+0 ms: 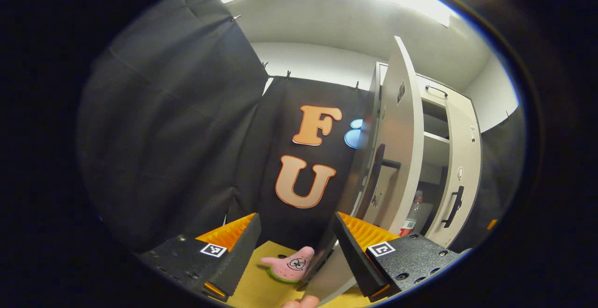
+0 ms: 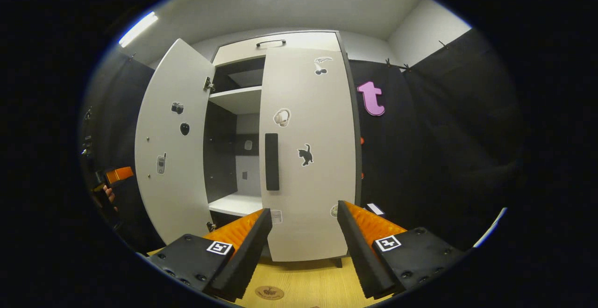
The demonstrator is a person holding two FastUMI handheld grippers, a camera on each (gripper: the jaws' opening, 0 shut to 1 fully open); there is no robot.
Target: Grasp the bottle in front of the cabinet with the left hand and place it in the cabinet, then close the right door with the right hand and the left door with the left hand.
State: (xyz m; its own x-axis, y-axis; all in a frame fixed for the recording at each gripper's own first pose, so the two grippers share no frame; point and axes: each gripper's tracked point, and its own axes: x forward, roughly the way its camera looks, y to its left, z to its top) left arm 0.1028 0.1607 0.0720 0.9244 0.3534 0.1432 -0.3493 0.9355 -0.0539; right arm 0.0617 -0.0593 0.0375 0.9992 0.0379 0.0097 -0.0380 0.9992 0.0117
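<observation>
Now my left claw (image 1: pixel 296 247) stands wide and empty, jaws well apart, with a pink star-shaped plush toy (image 1: pixel 292 264) lying on the yellow tabletop (image 1: pixel 254 287) between them. Just beyond its right finger runs the edge of the tall white left door (image 1: pixel 397 149), swung open, its dark bar handle (image 1: pixel 376 177) facing me. Past that door, low inside the white cabinet (image 1: pixel 434 139), sits the clear plastic bottle with a red label (image 1: pixel 413 214), so I judge the placing done. It looks light, smooth and a bit squashy; the body above the label would take a grip best.

My right claw (image 2: pixel 303 240) is likewise wide, holding nothing, and the white right door (image 2: pixel 308 154) stands straight ahead looking near enough shut, its dark vertical handle (image 2: pixel 272 161) up and left of the claw. The left door is a stiff panel; I'd push its face near the handle.
</observation>
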